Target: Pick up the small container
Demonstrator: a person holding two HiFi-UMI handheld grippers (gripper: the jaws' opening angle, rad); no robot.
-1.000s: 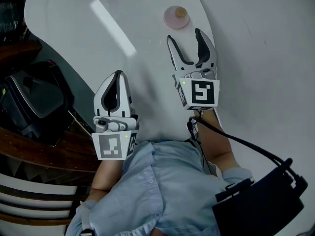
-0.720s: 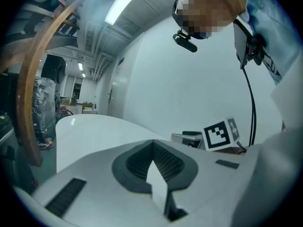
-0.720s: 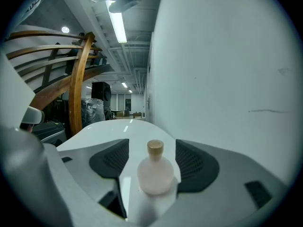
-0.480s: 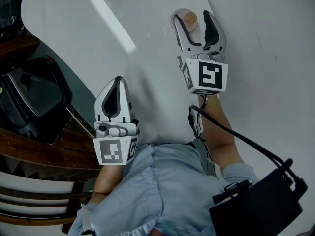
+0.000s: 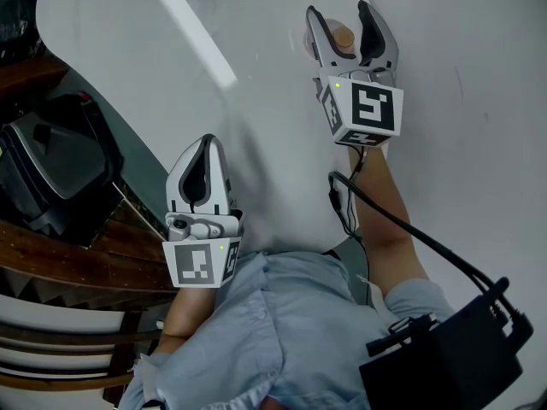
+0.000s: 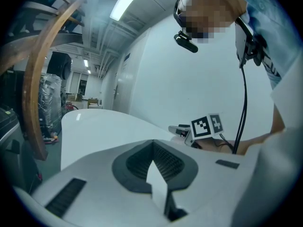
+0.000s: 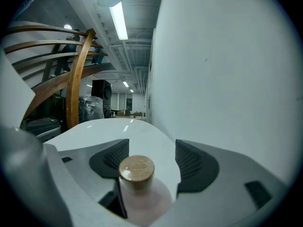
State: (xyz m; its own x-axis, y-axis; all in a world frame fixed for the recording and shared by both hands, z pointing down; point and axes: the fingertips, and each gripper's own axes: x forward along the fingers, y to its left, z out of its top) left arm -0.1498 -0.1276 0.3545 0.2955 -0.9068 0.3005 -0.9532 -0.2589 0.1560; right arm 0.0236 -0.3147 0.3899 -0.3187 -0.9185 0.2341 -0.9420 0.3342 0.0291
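Observation:
The small container (image 5: 344, 38) is a pale pink bottle with a round cork stopper, standing on the white table (image 5: 256, 101) at its far right. My right gripper (image 5: 344, 26) is open and reaches around it, one jaw on each side. In the right gripper view the bottle (image 7: 142, 195) stands between the dark ribbed pads (image 7: 191, 164), nearer the left one; I cannot tell whether it touches. My left gripper (image 5: 200, 162) hangs over the table's near edge, shut with nothing in it; its closed pads (image 6: 154, 162) show in the left gripper view.
A white wall (image 5: 479, 101) runs close along the right of the table. To the left, below the table edge, are a dark case (image 5: 60, 173) and curved wooden rails (image 5: 60, 263). A black cable (image 5: 402, 229) trails from the right gripper to a black pack (image 5: 453, 357).
My right gripper has moved forward across the table and now has its open jaws around the bottle. The left gripper has stayed almost still.

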